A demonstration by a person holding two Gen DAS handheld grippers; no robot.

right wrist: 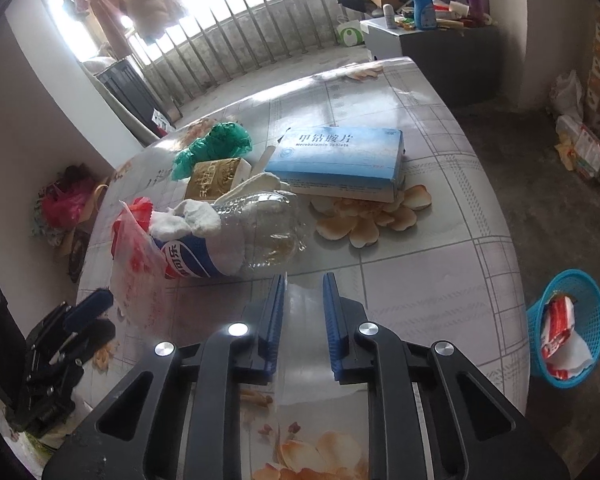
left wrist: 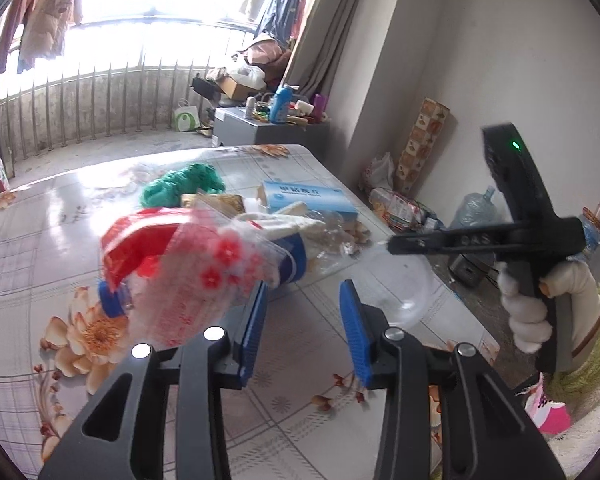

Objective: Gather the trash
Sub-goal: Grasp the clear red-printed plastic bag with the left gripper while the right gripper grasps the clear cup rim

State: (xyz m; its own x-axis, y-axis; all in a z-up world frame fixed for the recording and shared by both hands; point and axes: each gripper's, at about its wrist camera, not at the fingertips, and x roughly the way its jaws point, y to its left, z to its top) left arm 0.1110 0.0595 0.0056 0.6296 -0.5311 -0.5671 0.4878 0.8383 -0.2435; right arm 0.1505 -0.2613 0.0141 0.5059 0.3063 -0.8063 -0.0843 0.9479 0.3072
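Trash is heaped on the flowered table: a clear cola bottle on its side, a white glove lying over it, a blue tablet box, a gold box and a green bag. A clear bag with red print lies against the outside of my left gripper's left finger. My left gripper is open, and only tablecloth shows between its pads. My right gripper is shut on a thin clear plastic piece, which hangs off the table's right edge.
A blue mesh basket holding red and white wrappers stands on the floor right of the table. Bags and a water jug sit along the wall. A grey cabinet with bottles stands beyond the table's far end.
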